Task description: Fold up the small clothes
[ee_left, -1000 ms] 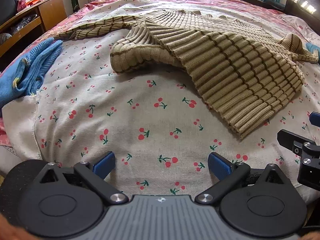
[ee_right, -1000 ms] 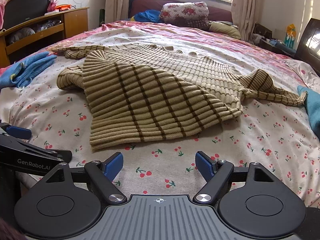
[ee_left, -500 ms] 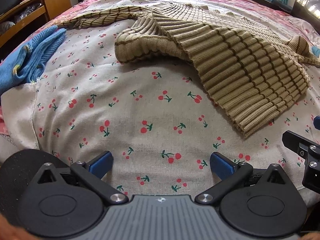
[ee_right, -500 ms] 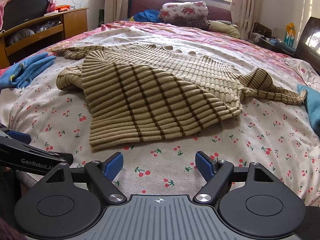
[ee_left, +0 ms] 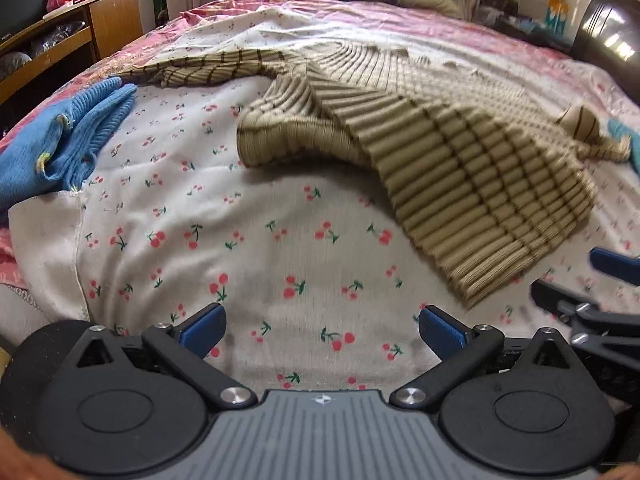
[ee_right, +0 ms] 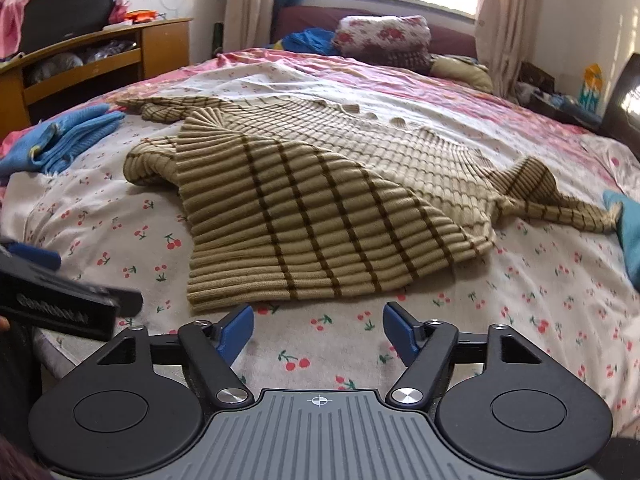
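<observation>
Sweater (ee_right: 312, 216) ahead of both grippers, spread on the bed (ee_right: 520, 280) over the cherry-print sheet (ee_left: 260, 240), long axis running from far left to near right, one sleeve (ee_left: 208, 70) stretched to the far left, the other sleeve (ee_right: 552, 204) to the right. Near hem (ee_right: 248, 292) just beyond the tips of the right gripper (ee_right: 318, 334), close but apart, not touching. From the left gripper (ee_left: 322, 332), hem corner (ee_left: 472, 292) ahead and off to the right, a bare strip of sheet between. Right gripper therefore nearer to the hem, probably the one to take it first; left gripper likely needing a reach to the right or forward toward the rolled-up edge (ee_left: 280, 144).

Both grippers spread wide, blue pads (ee_left: 204, 328) well apart, nothing between them, hovering low above the sheet.

Sweater of thick ribbed knit, beige with thin dark brown stripes in a grid. Lower part lying folded diagonally over the body, one edge on the left bunched and curled under. Soft and heavy by the look, so likely to sag and drag when lifted by one corner only.

Blue cloth (ee_left: 60, 140) lying at the left edge of the bed, well apart from the sweater; another blue piece (ee_right: 628, 232) at the right, beside the sleeve end.
</observation>
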`<state>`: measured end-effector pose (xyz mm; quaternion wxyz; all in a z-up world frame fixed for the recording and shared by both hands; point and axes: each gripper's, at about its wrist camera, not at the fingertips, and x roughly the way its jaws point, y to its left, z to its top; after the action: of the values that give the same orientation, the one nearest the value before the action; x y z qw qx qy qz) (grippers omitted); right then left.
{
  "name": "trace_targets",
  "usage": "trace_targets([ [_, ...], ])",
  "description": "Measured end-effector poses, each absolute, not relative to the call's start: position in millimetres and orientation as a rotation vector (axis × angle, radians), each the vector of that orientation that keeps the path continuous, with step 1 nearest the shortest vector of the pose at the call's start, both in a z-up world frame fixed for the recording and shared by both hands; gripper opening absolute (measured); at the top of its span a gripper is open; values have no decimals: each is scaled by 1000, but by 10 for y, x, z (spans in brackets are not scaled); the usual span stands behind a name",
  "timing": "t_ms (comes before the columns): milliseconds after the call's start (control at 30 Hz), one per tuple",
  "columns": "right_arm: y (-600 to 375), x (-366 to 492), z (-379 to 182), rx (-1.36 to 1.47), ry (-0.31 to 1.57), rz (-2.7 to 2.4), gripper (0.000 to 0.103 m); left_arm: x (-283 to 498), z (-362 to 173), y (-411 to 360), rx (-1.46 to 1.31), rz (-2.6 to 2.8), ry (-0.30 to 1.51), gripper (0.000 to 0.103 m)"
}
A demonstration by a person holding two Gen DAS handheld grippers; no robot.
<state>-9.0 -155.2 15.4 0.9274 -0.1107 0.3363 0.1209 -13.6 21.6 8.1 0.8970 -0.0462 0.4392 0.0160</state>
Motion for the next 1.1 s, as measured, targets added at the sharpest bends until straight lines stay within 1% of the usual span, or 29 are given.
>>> trace_targets([
  [233, -1427, -90, 109, -348, 690, 373, 62, -148, 190, 298, -82, 16, 869, 103],
  [533, -1056, -95, -9, -666, 575, 558, 60, -78, 178, 411, -120, -6, 884, 103],
  [600, -1007, -52, -29, -691, 575, 592, 52, -59, 176, 424, -122, -13, 885, 103],
  [667, -968, 22, -29, -686, 597, 627, 34, -42, 182, 441, -125, -17, 883, 103],
  [700, -956, 49, -20, -675, 612, 637, 32, -37, 186, 453, -128, -19, 882, 103],
  [733, -941, 86, -9, -662, 629, 643, 28, -31, 191, 471, -133, -19, 881, 103],
  [833, -917, 146, 28, -634, 653, 640, 13, -24, 208, 521, -149, -23, 877, 103],
  [867, -933, 151, 36, -622, 658, 634, 10, -23, 220, 534, -151, -25, 875, 103],
  [933, -984, 166, 97, -576, 677, 636, 9, -30, 263, 558, -144, -30, 858, 103],
  [1100, -1307, 36, 396, -463, 713, 663, 8, -48, 441, 619, -119, -37, 791, 103],
])
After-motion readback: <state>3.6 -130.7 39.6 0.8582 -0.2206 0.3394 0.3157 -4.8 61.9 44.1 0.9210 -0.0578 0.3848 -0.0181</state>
